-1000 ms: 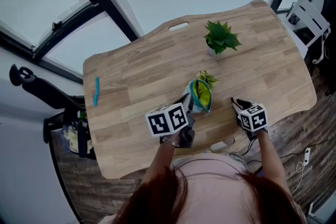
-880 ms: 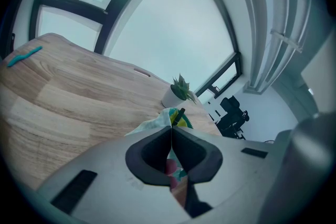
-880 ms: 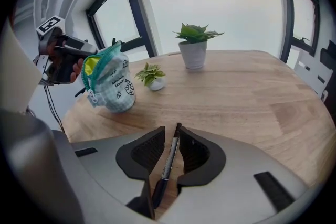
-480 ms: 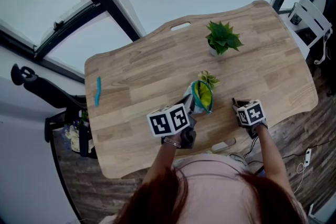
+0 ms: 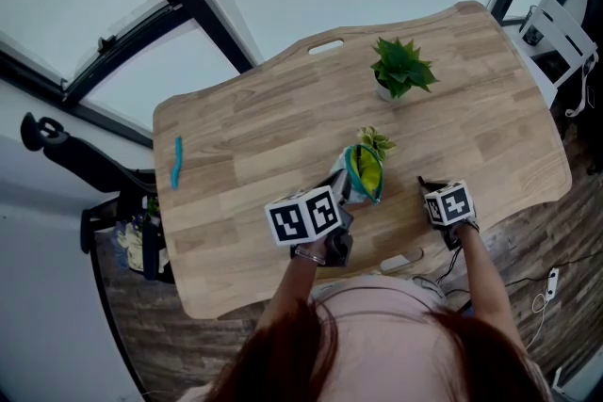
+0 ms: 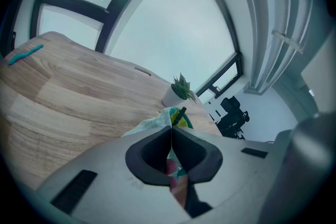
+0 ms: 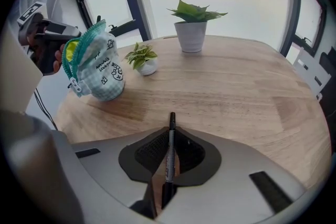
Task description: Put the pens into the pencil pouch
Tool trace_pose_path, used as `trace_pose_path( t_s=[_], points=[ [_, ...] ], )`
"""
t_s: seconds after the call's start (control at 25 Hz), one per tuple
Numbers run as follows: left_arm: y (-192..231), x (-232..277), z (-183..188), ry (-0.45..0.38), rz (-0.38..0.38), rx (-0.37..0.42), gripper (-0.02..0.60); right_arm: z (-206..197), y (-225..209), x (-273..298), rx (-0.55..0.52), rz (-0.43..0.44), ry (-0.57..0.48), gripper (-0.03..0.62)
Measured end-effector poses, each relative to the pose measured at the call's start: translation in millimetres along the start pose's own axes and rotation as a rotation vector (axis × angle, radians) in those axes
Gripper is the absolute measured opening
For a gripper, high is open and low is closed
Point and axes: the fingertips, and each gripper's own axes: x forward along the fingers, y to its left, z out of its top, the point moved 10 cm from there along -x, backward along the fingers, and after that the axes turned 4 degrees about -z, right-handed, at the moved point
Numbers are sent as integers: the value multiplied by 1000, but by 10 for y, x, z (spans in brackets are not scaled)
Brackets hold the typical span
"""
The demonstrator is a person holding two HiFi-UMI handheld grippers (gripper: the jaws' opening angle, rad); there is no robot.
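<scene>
A checked pencil pouch (image 5: 363,172) with a teal zip stands open near the table's front edge. My left gripper (image 5: 341,195) is shut on the pouch (image 6: 157,122) fabric, and a dark pen (image 6: 180,114) sticks out of the pouch's mouth. To the right, my right gripper (image 5: 426,186) points down at the table. Its jaws have just been closing and now pinch a black pen (image 7: 170,147) that lies lengthwise between them. From the right gripper (image 7: 170,131) the pouch (image 7: 98,70) is seen upright at the left. A blue pen (image 5: 175,163) lies at the table's far left edge.
A large potted plant (image 5: 399,69) stands at the back of the wooden table (image 5: 273,122). A small potted plant (image 5: 375,143) sits right behind the pouch. Windows and dark frames run beyond the table. A white rack (image 5: 558,31) stands at the right.
The right gripper has sunk a little and tipped further down. The left gripper and the pouch have kept still.
</scene>
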Motion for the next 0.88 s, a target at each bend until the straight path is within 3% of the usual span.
trace_pose_path(
  t_s=[0.72, 0.88],
  points=[
    [10, -24, 4, -8, 0, 2, 5, -11, 12, -263, 175, 31, -163, 32],
    [22, -39, -1, -13, 1, 0, 3, 38, 40, -358, 242, 70, -227, 32]
  ],
)
